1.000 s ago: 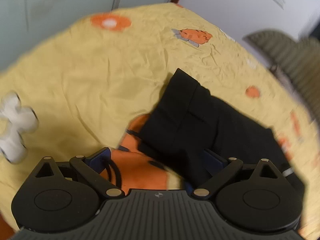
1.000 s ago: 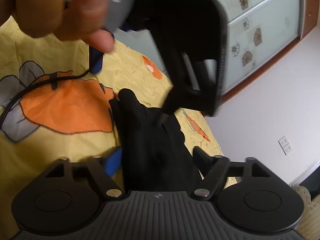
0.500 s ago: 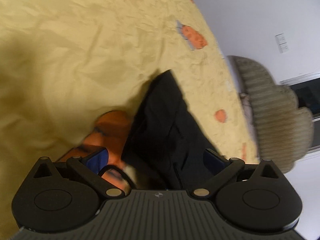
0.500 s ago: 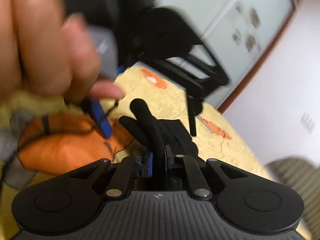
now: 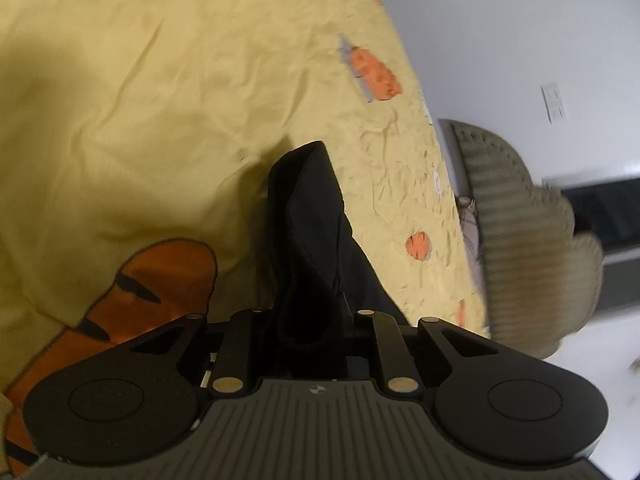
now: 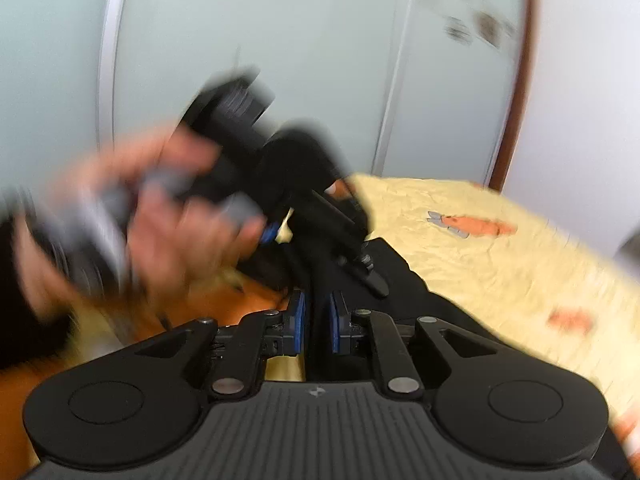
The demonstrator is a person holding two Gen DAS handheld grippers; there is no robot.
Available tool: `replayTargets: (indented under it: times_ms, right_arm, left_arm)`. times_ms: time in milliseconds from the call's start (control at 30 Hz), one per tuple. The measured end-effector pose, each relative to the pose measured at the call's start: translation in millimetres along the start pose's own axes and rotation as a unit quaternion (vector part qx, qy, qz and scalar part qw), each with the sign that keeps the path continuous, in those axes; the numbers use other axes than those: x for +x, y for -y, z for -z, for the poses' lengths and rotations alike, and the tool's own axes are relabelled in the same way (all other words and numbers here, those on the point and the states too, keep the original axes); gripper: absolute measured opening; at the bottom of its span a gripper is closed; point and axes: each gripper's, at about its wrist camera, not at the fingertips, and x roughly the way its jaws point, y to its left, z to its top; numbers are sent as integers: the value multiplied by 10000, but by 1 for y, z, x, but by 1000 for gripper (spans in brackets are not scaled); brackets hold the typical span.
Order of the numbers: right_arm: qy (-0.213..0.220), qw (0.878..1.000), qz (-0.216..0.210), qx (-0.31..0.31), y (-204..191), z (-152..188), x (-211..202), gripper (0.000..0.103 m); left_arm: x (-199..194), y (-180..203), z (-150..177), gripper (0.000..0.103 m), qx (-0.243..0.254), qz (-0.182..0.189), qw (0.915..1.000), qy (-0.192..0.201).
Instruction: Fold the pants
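Left gripper [image 5: 308,320], wide open a second ago, is now clamped on a bunched ridge of the black pants [image 5: 308,216] above the yellow bedsheet [image 5: 140,120], so a lift can begin. From the right wrist, the right gripper [image 6: 317,326] has likewise closed its blue pads [image 6: 297,324] on the fabric; the person's left hand [image 6: 172,220], blurred, tilts its tool downward.

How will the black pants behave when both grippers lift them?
Probably floppy: the pants bunch into soft folds where the left gripper pinches them. Likely to sag between grips, since the right gripper clamps only a thin edge.
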Motion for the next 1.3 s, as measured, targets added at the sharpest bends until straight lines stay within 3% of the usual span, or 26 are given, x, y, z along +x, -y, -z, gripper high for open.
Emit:
replayTargets:
  times_ms: [67, 167, 233, 333, 467, 533, 833, 1300]
  right_arm:
    - [108, 9969, 212, 754, 29, -1, -7, 12]
    - [-218, 9935, 826, 756, 44, 3, 8, 12]
    - [-225, 9942, 659, 822, 44, 6, 13, 12]
    - [129, 9933, 395, 1074, 43, 4, 4, 12]
    - [467, 9908, 579, 1129, 46, 5, -25, 13]
    - [629, 9871, 630, 1329, 55, 8, -45, 13]
    - [1108, 9635, 1262, 2084, 105, 45, -130, 13]
    - [1317, 9013, 1994, 3613, 176, 143, -225, 13]
  left_arm:
    - [-6, 15, 10, 18, 488, -184, 9983, 262]
    - [-18, 44, 32, 18, 1278, -488, 9881, 701]
    - [-27, 64, 50, 18, 1769, -635, 9773, 978]
    - [-38, 95, 81, 18, 2422, -817, 9577, 1319]
    - [-46, 132, 123, 18, 3052, -994, 9319, 1689]
    - [-47, 149, 141, 18, 3254, -949, 9239, 1774]
    - [-11, 224, 221, 22, 3992, -477, 9039, 1460]
    - [98, 281, 339, 26, 4972, -239, 8658, 515]
